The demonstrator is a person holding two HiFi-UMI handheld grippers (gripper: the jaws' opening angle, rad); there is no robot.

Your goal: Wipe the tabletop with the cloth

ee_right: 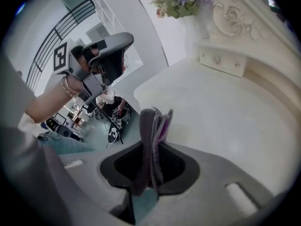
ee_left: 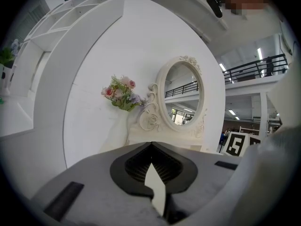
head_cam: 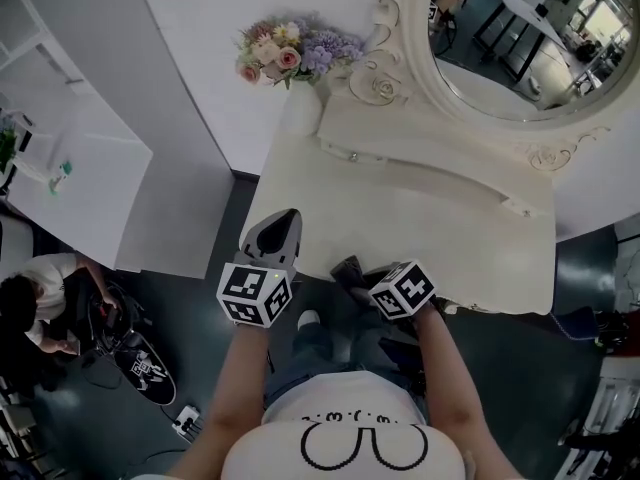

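— While you're hovering there, where's the cloth (ee_right: 153,121) sitting?
— I'm pinching it in my right gripper (ee_right: 153,147) at the tabletop's (head_cam: 430,228) front edge; my left gripper (ee_left: 151,144) is hanging closed and empty by the front-left corner.

The right tongs (ee_right: 151,147) are clamped on a folded grey cloth (ee_right: 152,124) (a purple edge shows), which stands upright between them above the pale surface (ee_right: 221,112). The left tongs (ee_right: 110,51) hover beside its edge; flowers (ee_right: 178,1) stand at the back.
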